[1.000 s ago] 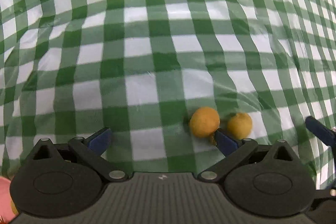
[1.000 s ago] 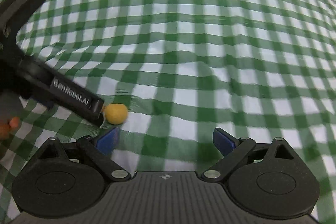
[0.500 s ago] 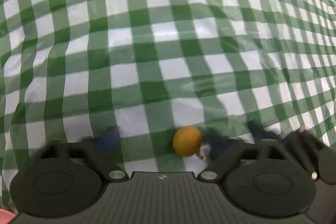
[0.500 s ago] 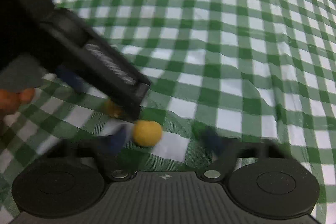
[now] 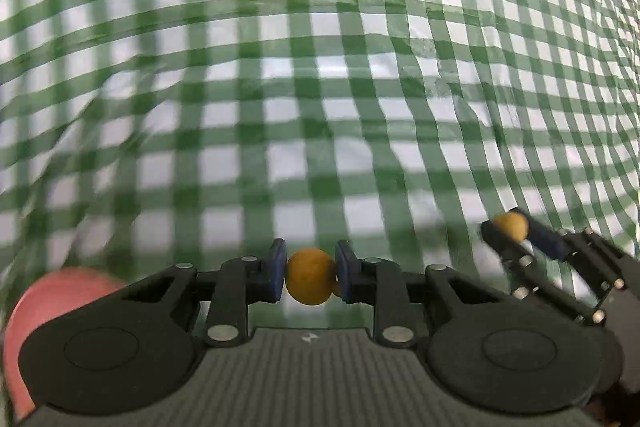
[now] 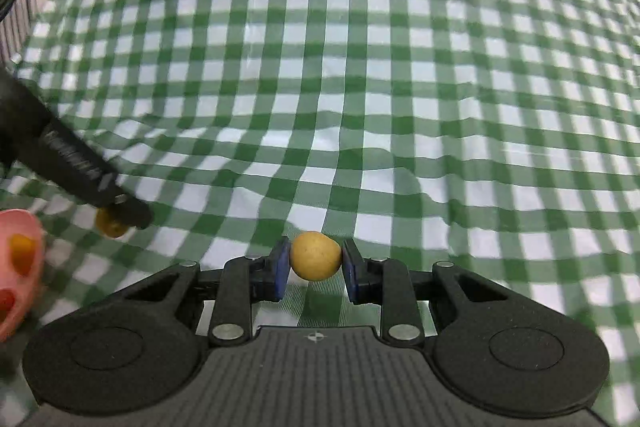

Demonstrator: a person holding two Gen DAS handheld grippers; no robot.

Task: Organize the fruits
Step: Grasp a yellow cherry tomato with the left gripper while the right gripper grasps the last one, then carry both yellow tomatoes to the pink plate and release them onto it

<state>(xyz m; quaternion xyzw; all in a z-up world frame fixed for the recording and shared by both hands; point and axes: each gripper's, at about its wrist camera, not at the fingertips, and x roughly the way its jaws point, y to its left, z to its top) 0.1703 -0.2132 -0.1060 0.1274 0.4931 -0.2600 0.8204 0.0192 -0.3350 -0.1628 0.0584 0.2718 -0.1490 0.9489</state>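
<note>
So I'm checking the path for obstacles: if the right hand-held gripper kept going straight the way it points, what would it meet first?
Apparently only the green-and-white checked tablecloth: nothing else lies ahead of the right hand-held gripper, which is shut on a small round yellow fruit. Depth is unclear.

a: where is there room to pass?

b: ahead of both grippers the checked tablecloth [image 6: 360, 107] lies open, only wrinkled.

a: what stands in the way?

b: a pink bowl [image 6: 20, 267] sits low on the left, fruit inside. the left gripper [image 5: 311, 277] and right gripper [image 6: 314, 263] crowd each other, each clamped on a fruit: an orange fruit [image 5: 310, 281] and a yellow fruit [image 6: 316, 255].

a: the right side?

b: open cloth there.
</note>
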